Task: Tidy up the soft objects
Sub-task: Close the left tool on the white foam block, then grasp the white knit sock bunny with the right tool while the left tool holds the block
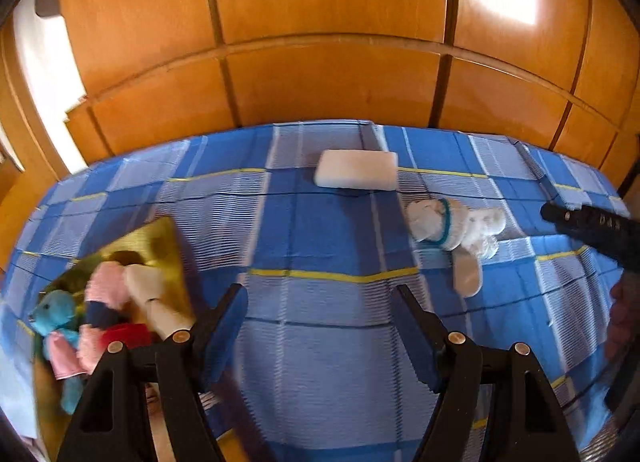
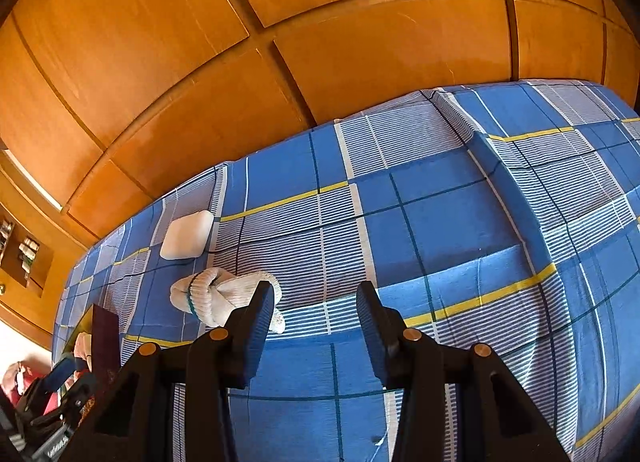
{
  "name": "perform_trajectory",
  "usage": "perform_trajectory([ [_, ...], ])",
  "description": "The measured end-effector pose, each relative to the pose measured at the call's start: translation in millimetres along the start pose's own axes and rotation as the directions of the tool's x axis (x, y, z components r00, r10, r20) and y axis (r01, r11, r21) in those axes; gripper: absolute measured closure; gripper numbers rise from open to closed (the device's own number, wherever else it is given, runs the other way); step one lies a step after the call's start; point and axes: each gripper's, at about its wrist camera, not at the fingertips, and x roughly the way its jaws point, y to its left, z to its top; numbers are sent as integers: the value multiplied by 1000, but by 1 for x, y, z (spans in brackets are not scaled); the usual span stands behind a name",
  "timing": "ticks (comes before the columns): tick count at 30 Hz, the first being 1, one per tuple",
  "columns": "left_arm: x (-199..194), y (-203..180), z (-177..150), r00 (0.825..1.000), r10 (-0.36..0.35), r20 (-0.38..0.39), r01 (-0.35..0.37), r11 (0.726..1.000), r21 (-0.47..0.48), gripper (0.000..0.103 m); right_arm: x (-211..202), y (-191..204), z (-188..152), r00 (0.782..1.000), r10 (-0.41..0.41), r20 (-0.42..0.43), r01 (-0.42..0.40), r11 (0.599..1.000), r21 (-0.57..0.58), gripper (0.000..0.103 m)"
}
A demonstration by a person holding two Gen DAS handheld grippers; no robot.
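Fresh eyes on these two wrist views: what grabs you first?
The blue plaid bedspread fills both views, backed by a wall of orange wooden panels. Out in the open lie a white foam block near the far edge and a knotted white glove just in front of it. At the left edge, a gold box holds a jumble of plush toys.

The pile of soft plush toys (image 1: pixel 92 314) in the gold-lined box (image 1: pixel 160 246) is blurred and partly hidden behind the left gripper (image 1: pixel 320 326).
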Motion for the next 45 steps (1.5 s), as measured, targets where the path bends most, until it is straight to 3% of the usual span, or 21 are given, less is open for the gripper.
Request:
perform_trajectory([
  [6, 37, -14, 32, 991, -102, -91, 95, 993, -75, 29, -2, -2, 1, 1000, 10, -4, -10, 1000, 21, 60],
  [11, 78, -20, 64, 973, -177, -150, 149, 972, -181, 29, 0, -4, 1, 999, 40, -25, -39, 998, 48, 60],
  [15, 112, -18, 89, 961, -201, -190, 151, 958, -245, 20, 1, -4, 1, 997, 67, -42, -64, 996, 61, 60],
  [17, 130, -12, 98, 936, -271, -223, 187, 923, -335, 18, 1, -4, 1, 996, 76, -48, -73, 995, 63, 60],
  [19, 149, -4, 105, 910, -338, -240, 207, 871, -445, 18, 1, -4, 1, 995, 89, -56, -84, 994, 74, 60],
  [26, 195, 3, 128, 893, -340, -294, 124, 815, -566, 15, 3, -6, -2, 988, 126, -87, -117, 988, 106, 60],
  [32, 210, -5, 151, 910, -276, -309, 88, 857, -507, 14, 6, -9, -3, 981, 153, -117, -137, 981, 138, 60],
  [37, 225, -20, 165, 907, -203, -369, 33, 907, -420, 12, 8, -8, -6, 975, 172, -139, -150, 976, 156, 60],
  [39, 228, -21, 168, 911, -174, -375, 6, 912, -410, 14, 9, -8, -7, 974, 177, -144, -154, 975, 158, 60],
  [40, 230, -18, 167, 912, -164, -376, -1, 916, -402, 17, 8, -8, -7, 973, 179, -144, -156, 975, 159, 60],
  [41, 230, -20, 167, 913, -153, -377, -4, 923, -384, 37, 8, -8, -7, 973, 181, -143, -158, 974, 160, 60],
  [45, 223, -24, 165, 934, -122, -337, 13, 951, -308, 45, 7, -9, -7, 973, 186, -137, -163, 973, 164, 60],
])
